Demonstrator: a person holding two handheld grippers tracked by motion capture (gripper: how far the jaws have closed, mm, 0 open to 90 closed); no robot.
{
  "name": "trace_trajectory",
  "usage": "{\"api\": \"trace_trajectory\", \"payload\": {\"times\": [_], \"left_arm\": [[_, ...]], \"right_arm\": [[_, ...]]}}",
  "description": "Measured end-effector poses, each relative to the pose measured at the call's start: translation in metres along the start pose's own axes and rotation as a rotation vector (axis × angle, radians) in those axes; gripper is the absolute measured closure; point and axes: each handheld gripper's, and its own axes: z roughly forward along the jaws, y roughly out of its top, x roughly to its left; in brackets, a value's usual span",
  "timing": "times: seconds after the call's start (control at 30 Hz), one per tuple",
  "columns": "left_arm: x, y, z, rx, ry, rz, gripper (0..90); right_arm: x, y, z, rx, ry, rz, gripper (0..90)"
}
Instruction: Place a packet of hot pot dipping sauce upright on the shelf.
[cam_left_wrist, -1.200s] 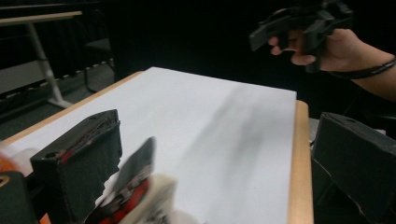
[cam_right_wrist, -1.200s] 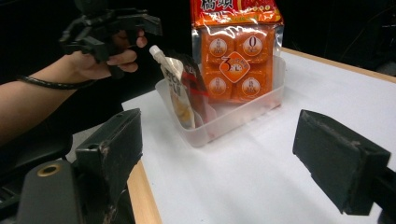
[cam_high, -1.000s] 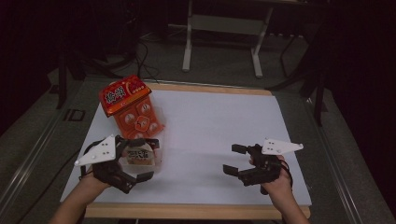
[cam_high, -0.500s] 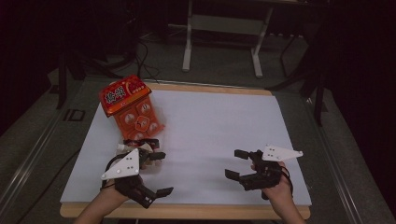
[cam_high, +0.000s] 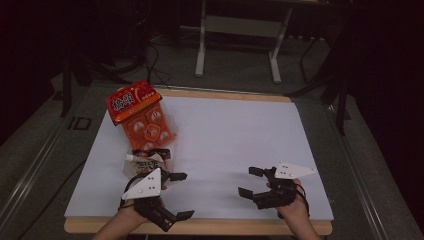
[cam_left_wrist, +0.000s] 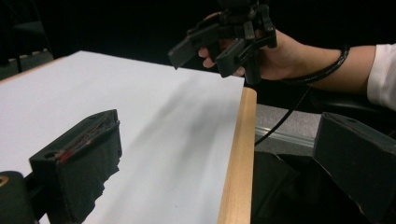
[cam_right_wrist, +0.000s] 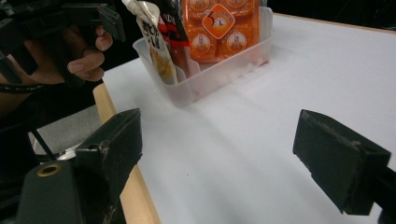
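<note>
Packing snacks in clear bin (cam_right_wrist: 205, 74), table's (cam_high: 240, 135) left edge | both grippers, left (cam_high: 172, 196) and right (cam_high: 255, 182), gape empty near front edge | tip: keep pouch (cam_high: 143, 162) upright against orange pack (cam_high: 142, 117).

The counter (cam_high: 240, 145) has a white top with a light wooden rim showing along its near and far edges. A clear plastic tub (cam_right_wrist: 210, 74) stands directly on it, toward the left side. An orange snack pack (cam_high: 142, 117) stands in the tub, rising toward the far left, and a pale packet (cam_high: 142, 162) with a dark wrapper beside it stands at the tub's near end. The white surface from the middle to the right edge is bare.
</note>
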Motion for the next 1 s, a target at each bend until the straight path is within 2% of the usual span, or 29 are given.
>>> {"api": "trace_trajectory", "payload": {"times": [0.13,0.37,0.47,0.57,0.8,1.0], "left_arm": [[-0.001,-0.004,0.006,-0.006,-0.006,-0.003,1.5],[-0.004,-0.011,0.015,0.019,0.004,0.008,1.5],[-0.004,-0.012,0.017,0.020,-0.004,-0.003,1.5],[-0.004,-0.016,0.020,0.025,0.016,-0.008,1.5],[-0.003,-0.021,0.024,0.033,0.025,-0.011,1.5],[-0.003,-0.022,0.025,0.038,0.022,-0.014,1.5]], "right_arm": [[-0.002,-0.003,0.001,0.006,-0.013,-0.007,15.5],[-0.006,-0.009,0.003,0.019,-0.025,-0.010,15.4],[-0.007,-0.010,0.004,0.021,-0.030,-0.010,15.1],[-0.010,-0.013,0.005,0.031,-0.055,-0.023,15.0],[-0.016,-0.019,0.008,0.060,-0.101,-0.047,14.9],[-0.018,-0.021,0.008,0.064,-0.106,-0.058,14.9]]}}
